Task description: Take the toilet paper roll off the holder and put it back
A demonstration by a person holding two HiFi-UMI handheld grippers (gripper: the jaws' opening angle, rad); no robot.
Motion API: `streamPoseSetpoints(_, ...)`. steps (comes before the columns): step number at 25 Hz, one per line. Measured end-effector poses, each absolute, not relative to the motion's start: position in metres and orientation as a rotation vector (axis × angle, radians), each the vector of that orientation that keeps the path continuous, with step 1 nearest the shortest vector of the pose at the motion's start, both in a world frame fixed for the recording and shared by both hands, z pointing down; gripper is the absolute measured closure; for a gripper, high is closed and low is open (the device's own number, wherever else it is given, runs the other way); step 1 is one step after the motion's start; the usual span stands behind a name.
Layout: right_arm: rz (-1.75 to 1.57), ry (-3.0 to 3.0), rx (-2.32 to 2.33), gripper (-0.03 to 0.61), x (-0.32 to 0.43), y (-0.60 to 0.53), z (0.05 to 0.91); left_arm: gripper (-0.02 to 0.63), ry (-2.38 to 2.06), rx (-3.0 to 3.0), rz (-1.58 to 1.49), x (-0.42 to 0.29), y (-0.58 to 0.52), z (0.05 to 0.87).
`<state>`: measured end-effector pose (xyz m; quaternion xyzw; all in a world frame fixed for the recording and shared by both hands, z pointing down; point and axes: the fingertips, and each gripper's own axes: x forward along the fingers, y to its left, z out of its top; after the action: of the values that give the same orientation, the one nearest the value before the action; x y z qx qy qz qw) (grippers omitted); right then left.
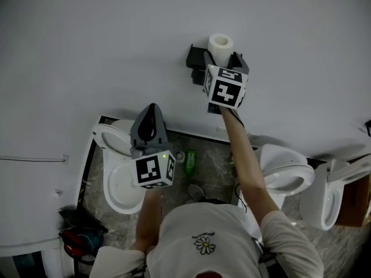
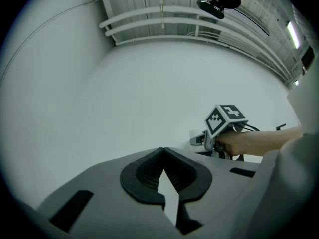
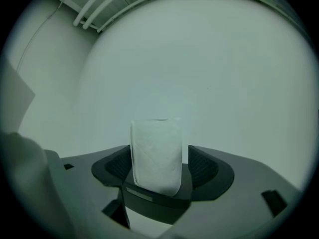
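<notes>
We set our right gripper wide open astride the toilet paper roll on its wall holder, ready to squeeze; our left gripper hangs closed, empty, unneeded.

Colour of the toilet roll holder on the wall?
Black: the black wall-mounted holder shows best in the head view.

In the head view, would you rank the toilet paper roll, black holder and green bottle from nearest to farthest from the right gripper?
1. toilet paper roll, between the right gripper's open jaws.
2. black holder, on the wall at its left.
3. green bottle, down on the floor.
</notes>
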<state>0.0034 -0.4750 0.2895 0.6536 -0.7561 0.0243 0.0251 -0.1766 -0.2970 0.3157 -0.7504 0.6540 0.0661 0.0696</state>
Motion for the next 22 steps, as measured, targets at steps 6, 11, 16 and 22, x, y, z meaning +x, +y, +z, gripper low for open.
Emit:
streamPoseSetpoints(6,0.000,-2.409,1.949,0.273,0.001,-0.461,0.272,0.595,1.995,-2.228,0.211,-0.186,-0.296,0.312)
streamPoseSetpoints(11,-0.122,-2.467,1.955,0.273,0.006,-0.442,0.234,0.596,1.994,-2.212,0.238,-0.188,-0.295,0.302)
streamPoseSetpoints(16,-0.398,-2.576,1.852,0.275,-0.002,-0.402,0.189,0.597,1.974,-2.192,0.259,-0.185,-0.288,0.288)
streamPoseSetpoints(22,-0.607,-2.828,1.750,0.275,-0.001,-0.337,0.173,0.597,1.949,-2.173,0.269,-0.184,-0.273,0.279)
